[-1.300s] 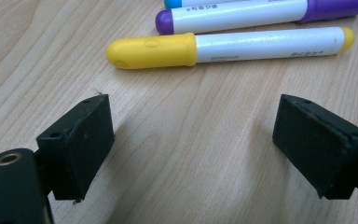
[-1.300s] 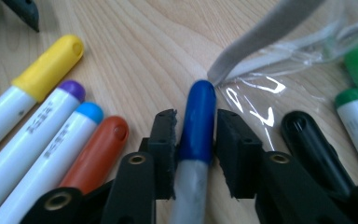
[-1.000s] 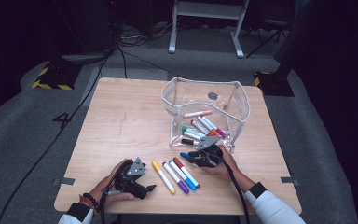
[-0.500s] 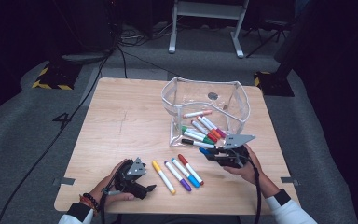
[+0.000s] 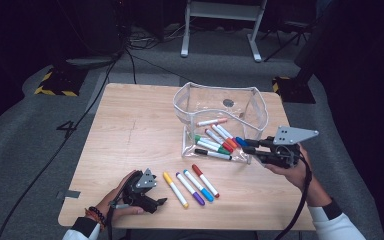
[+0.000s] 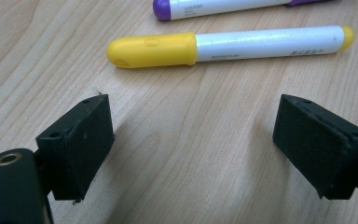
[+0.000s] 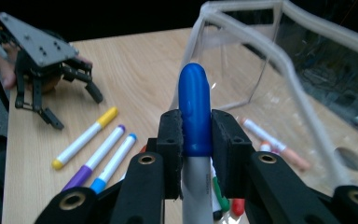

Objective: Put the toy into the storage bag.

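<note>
Pouch (image 5: 260, 107) sits toward the surface's (image 5: 130, 130) far right; four markers (image 5: 190, 186) lie near the front edge.

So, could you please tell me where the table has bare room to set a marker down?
The table is bare along its left half, from the far edge to the left tool, and in front of the right tool. It is crowded around the clear pouch and the loose markers in front of it.
</note>
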Available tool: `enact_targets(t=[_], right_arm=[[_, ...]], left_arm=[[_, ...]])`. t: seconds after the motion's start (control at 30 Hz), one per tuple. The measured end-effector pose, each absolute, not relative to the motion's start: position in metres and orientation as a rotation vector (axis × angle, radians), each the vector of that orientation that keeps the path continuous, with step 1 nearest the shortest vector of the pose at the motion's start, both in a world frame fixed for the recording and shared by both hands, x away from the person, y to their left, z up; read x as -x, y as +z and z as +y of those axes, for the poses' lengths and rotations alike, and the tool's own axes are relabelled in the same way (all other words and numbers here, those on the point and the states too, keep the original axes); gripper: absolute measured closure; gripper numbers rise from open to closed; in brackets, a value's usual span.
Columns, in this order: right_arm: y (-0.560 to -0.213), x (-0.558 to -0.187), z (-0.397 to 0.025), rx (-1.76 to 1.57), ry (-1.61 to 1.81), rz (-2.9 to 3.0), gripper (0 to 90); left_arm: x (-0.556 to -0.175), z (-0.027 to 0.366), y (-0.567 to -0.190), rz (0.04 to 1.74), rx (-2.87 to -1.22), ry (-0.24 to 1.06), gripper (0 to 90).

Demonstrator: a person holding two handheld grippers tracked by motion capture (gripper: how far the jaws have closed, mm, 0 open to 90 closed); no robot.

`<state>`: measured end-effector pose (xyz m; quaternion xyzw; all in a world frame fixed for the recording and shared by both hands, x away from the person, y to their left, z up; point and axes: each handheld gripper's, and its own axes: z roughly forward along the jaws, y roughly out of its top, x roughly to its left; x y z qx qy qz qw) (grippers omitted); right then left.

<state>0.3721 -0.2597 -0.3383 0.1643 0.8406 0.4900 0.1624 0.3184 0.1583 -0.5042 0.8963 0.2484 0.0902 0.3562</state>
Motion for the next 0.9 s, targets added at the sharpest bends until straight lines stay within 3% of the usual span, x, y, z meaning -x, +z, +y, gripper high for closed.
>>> enact_targets(t=[0.2,0.5,0.9], right_arm=[[-0.295,-0.385,-0.258,-0.432,1.394,2.347,74.6],[-0.260,-0.415,-0.249,-0.421,1.369,2.324,74.6],[-0.255,-0.465,-0.231,-0.465,1.278,2.358,74.6]], left_arm=[[-0.318,0.158,-0.504,0.642,-2.314,0.233,12.6],[-0.318,0.158,-0.504,0.643,-2.314,0.233,12.6],[-0.318,0.158,-0.504,0.642,-2.314,0.232,12.6]])
